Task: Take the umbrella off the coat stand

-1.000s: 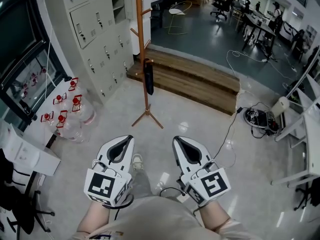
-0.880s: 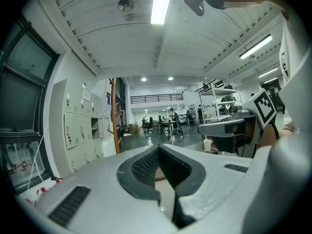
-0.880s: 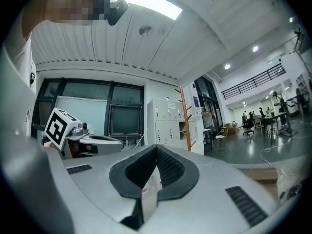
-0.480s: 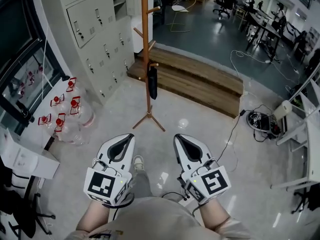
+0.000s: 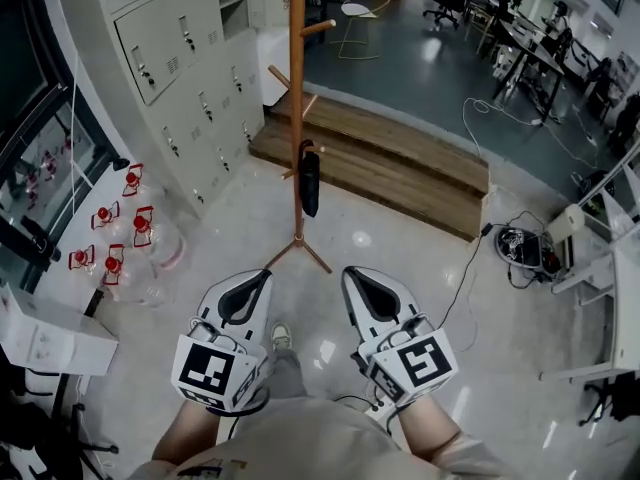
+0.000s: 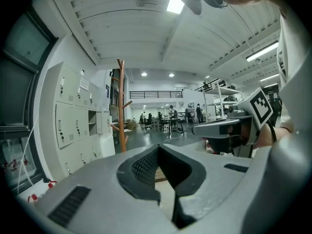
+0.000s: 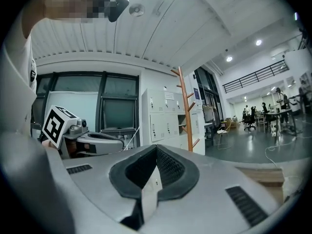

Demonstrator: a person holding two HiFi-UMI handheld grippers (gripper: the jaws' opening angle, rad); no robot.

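Note:
The wooden coat stand (image 5: pixel 297 118) rises from the tiled floor ahead of me. A folded black umbrella (image 5: pixel 310 183) hangs from one of its low pegs, close against the pole. My left gripper (image 5: pixel 258 278) and right gripper (image 5: pixel 352 276) are held side by side near my body, both shut and empty, a good way short of the stand. In the left gripper view the left gripper (image 6: pixel 158 147) points past the coat stand (image 6: pixel 121 106), which stands to its left. In the right gripper view the coat stand (image 7: pixel 183 111) rises just right of the right gripper (image 7: pixel 157 147). The umbrella is hidden in both gripper views.
Grey lockers (image 5: pixel 190 58) line the wall left of the stand. Several water bottles with red caps (image 5: pixel 125 228) sit on the floor at the left. A wooden step (image 5: pixel 400 163) lies behind the stand. Cables and a power strip (image 5: pixel 520 243) lie at the right, by white tables (image 5: pixel 610 268).
The coat stand and umbrella have come closer and lower in the head view as I moved towards them. Both grippers keep their place in front of me, still shut.

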